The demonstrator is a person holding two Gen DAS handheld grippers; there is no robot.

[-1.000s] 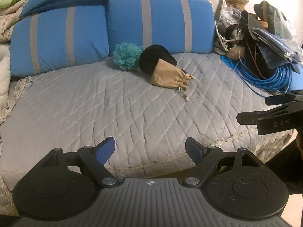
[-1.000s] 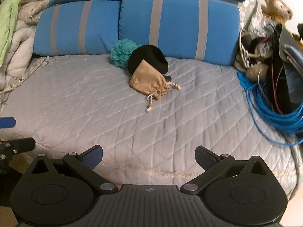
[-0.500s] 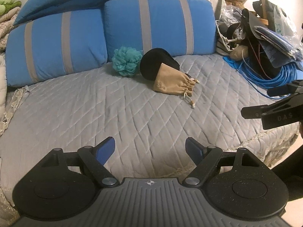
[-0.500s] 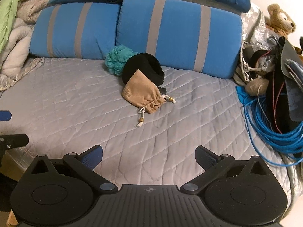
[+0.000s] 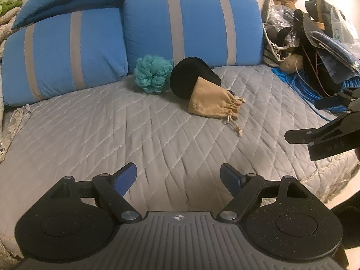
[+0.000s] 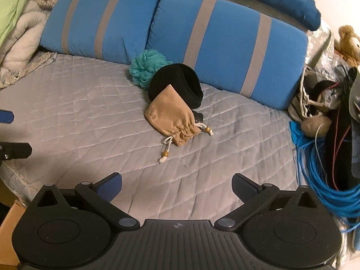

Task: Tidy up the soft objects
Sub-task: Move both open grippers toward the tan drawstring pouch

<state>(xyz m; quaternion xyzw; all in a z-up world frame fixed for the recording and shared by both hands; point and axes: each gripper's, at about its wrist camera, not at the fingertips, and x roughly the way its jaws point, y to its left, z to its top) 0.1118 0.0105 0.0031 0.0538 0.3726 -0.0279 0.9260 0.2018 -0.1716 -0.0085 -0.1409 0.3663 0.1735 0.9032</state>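
Both the left gripper point(image 5: 178, 175) and right gripper point(image 6: 176, 185) hang wide and empty over the bed's point(image 6: 67, 121) near edge; the tan drawstring suede pouch point(image 6: 172, 118), black knit hat point(image 6: 180, 83) and teal mesh pouf point(image 6: 146, 68) lie clustered, untouched; nothing looks sorted yet.

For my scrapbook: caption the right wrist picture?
Open right gripper over a bed, facing a tan pouch.
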